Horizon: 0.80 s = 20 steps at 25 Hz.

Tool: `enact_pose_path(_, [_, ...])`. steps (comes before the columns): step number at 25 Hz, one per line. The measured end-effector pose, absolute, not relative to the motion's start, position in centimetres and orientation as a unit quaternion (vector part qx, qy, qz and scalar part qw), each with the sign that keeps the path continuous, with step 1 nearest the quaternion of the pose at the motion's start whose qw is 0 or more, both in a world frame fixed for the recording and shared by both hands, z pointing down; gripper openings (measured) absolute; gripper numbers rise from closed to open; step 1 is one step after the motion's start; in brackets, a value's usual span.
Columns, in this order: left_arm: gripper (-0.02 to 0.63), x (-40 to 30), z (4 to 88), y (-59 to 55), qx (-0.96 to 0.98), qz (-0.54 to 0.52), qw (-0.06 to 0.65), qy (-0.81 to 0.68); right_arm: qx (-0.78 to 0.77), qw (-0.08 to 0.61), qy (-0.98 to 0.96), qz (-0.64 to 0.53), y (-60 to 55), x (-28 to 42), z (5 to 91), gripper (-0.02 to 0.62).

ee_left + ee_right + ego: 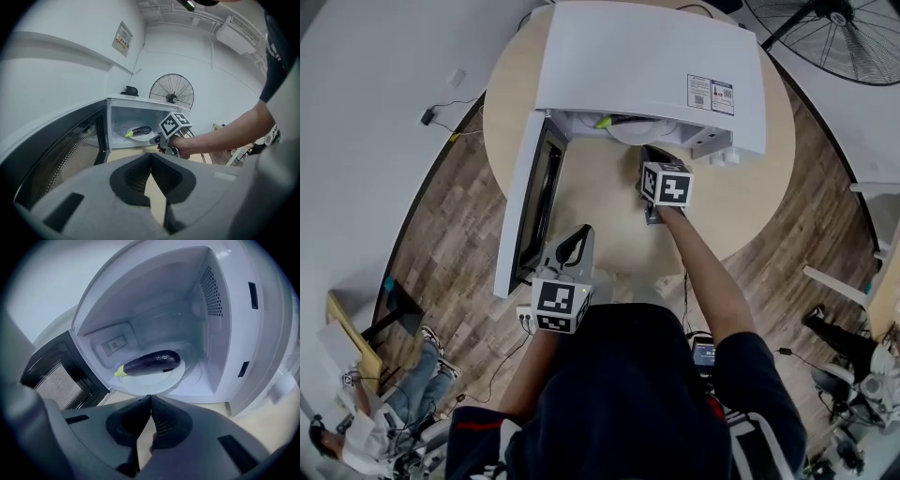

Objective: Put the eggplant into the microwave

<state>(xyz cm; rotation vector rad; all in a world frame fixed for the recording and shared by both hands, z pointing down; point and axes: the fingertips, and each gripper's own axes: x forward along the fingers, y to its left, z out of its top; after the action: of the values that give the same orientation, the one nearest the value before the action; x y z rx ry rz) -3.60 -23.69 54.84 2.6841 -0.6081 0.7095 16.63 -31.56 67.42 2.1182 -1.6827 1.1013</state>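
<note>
The dark purple eggplant (151,363), with a pale green stem, lies on a white plate (157,379) inside the white microwave (652,66). It shows too in the left gripper view as the eggplant (138,131); the head view shows only its green stem (602,122). The microwave door (530,202) stands wide open to the left. My right gripper (151,397) is shut and empty, just in front of the opening, right gripper (649,155). My left gripper (150,153) is shut and empty, back near the door's edge, left gripper (579,234).
The microwave stands on a round wooden table (609,216). A standing fan (853,33) is at the far right. Cables and a power strip (525,319) lie on the wood floor. A seated person (403,394) is at lower left.
</note>
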Motion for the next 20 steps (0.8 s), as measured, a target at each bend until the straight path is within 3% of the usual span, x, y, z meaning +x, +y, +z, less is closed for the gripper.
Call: enact_pose_path(20, [0.014, -4.1, 55.1, -24.2, 0.929, 0.254, 0.153, -0.223, 0.725, 0.115, -0.571, 0.367, -34.5, 18.0, 67.3, 0.012])
